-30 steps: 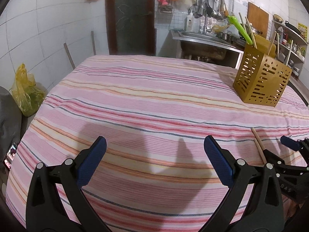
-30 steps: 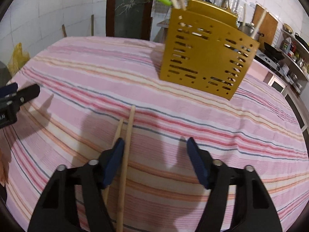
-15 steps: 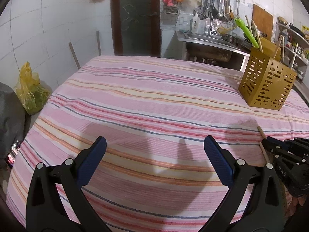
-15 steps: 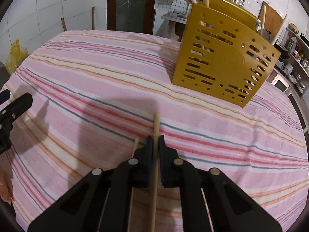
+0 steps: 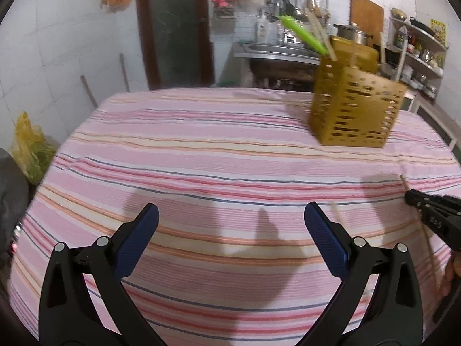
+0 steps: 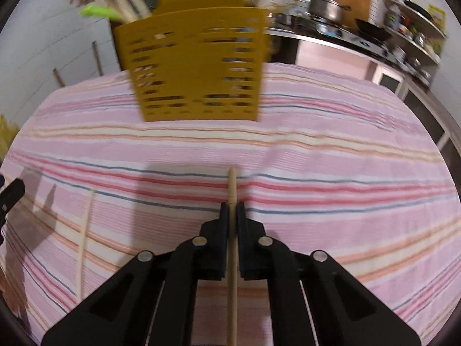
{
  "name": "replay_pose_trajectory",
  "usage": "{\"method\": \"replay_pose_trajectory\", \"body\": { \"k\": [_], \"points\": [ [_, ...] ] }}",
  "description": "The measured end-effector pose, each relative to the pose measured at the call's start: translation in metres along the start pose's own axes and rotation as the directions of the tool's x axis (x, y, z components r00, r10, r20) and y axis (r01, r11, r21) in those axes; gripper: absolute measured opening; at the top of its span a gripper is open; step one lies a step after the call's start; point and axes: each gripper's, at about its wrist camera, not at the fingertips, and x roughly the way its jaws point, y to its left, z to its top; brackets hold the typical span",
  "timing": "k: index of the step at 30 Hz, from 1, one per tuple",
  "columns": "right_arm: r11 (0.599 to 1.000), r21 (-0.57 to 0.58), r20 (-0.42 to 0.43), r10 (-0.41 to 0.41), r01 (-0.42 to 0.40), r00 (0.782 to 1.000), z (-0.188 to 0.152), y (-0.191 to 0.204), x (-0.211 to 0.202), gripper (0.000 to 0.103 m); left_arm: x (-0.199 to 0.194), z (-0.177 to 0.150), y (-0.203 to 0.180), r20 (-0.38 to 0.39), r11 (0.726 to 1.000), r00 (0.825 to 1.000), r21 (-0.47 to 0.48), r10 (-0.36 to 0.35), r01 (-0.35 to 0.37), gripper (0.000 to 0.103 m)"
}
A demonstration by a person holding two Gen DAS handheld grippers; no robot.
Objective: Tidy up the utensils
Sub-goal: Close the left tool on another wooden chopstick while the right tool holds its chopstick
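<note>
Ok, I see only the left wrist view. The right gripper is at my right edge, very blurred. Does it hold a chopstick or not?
Observer: Yes. In the right wrist view the right gripper is shut on a chopstick, and the tip sticks out ahead of the fingers.
Operator: Is there another chopstick on the cloth?
Observer: Yes, a second chopstick lies flat on the striped cloth, apart from the gripper, on its left.
Operator: Where does the held one point?
Observer: Toward the yellow holder, which stands straight ahead on the cloth.
</note>
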Motion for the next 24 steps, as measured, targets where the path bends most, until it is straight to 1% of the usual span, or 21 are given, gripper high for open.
{"method": "replay_pose_trajectory", "body": {
  "k": [1, 4, 7, 10, 13, 14, 16, 17, 19, 20, 23, 24],
  "points": [
    [1.000, 0.014, -0.001, 0.003, -0.003, 1.000, -0.001, -0.007, -0.001, 0.006, -0.001, 0.000, -0.009, -0.011, 1.000, 1.000, -0.003, -0.025, 0.025, 0.098],
    [0.998, 0.058, -0.004, 0.016, -0.015, 1.000, -0.004, -0.027, -0.002, 0.006, -0.001, -0.003, -0.033, -0.023, 0.999, 0.999, 0.019, -0.045, 0.046, 0.098],
    [0.995, 0.086, -0.010, 0.051, -0.050, 0.999, -0.008, -0.034, 0.002, 0.006, 0.002, -0.009, -0.061, -0.042, 0.998, 0.998, 0.052, -0.043, 0.045, 0.098],
    [0.992, 0.103, -0.002, 0.079, -0.078, 0.997, -0.014, -0.036, 0.005, 0.006, 0.007, -0.014, -0.077, -0.065, 0.996, 0.997, 0.076, -0.047, 0.052, 0.097],
    [0.993, 0.092, 0.000, 0.081, -0.081, 0.997, -0.015, -0.040, 0.006, 0.006, 0.011, -0.017, -0.096, -0.077, 0.992, 0.997, 0.119, -0.028, 0.037, 0.097],
    [0.993, 0.087, 0.003, 0.077, -0.077, 0.997, -0.015, -0.040, 0.006, 0.007, 0.013, -0.018, -0.100, -0.083, 0.991, 0.996, 0.126, -0.028, 0.038, 0.094],
    [0.994, 0.084, 0.004, 0.076, -0.076, 0.997, -0.015, -0.041, 0.007, 0.007, 0.019, -0.017, -0.104, -0.107, 0.991, 0.994, 0.129, -0.032, 0.045, 0.078],
    [0.994, 0.082, 0.005, 0.074, -0.074, 0.997, -0.015, -0.041, 0.007, 0.007, 0.024, -0.017, -0.106, -0.138, 0.991, 0.990, 0.118, -0.042, 0.058, 0.074],
    [0.994, 0.079, 0.006, 0.070, -0.071, 0.997, -0.014, -0.040, 0.005, 0.007, 0.032, -0.019, -0.105, -0.183, 0.994, 0.981, 0.081, -0.058, 0.074, 0.061],
    [0.995, 0.077, 0.007, 0.068, -0.069, 0.998, -0.015, -0.039, 0.004, 0.007, 0.037, -0.019, -0.104, -0.204, 0.996, 0.977, 0.052, -0.065, 0.077, 0.060],
    [0.995, 0.075, 0.007, 0.062, -0.062, 0.998, -0.014, -0.039, 0.004, 0.007, 0.038, -0.020, -0.107, -0.197, 0.998, 0.979, 0.041, -0.046, 0.056, 0.058],
    [0.995, 0.077, 0.006, 0.061, -0.062, 0.998, -0.014, -0.039, 0.004, 0.007, 0.039, -0.020, -0.108, -0.199, 0.998, 0.979, 0.041, -0.042, 0.052, 0.055]
  ]
}}
